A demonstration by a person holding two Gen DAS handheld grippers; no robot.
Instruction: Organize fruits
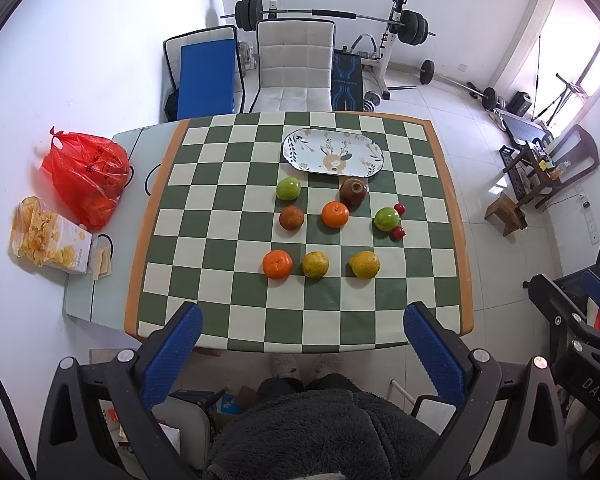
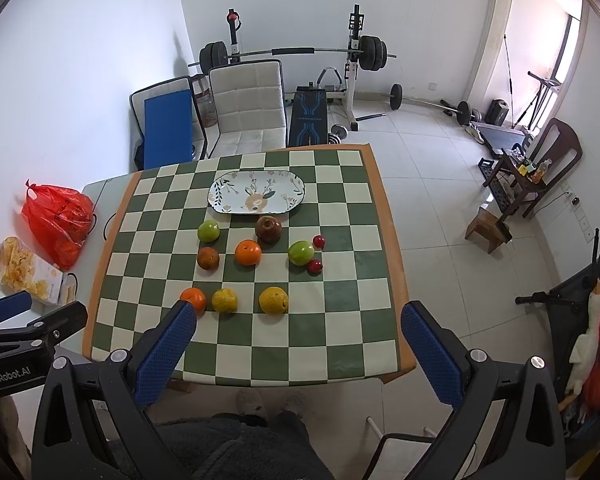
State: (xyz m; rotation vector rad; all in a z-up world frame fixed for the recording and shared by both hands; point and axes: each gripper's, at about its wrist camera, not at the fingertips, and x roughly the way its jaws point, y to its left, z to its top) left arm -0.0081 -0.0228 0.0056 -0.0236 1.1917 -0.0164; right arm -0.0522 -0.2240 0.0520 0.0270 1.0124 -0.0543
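Black gripper (image 1: 302, 320) frames, blue textured pads (image 1: 172, 354).

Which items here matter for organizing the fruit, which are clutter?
Job: fruits loose on the checkered cloth; empty oval plate; left tongs and right tongs, both open.
Clutter: red bag; chips bag; chair; barbell rack.

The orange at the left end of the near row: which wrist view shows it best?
The left wrist view. There the orange sits whole and clear on the checkered cloth, beside the yellow fruit. In the right wrist view the same orange is partly hidden behind the right gripper's blue finger pad.
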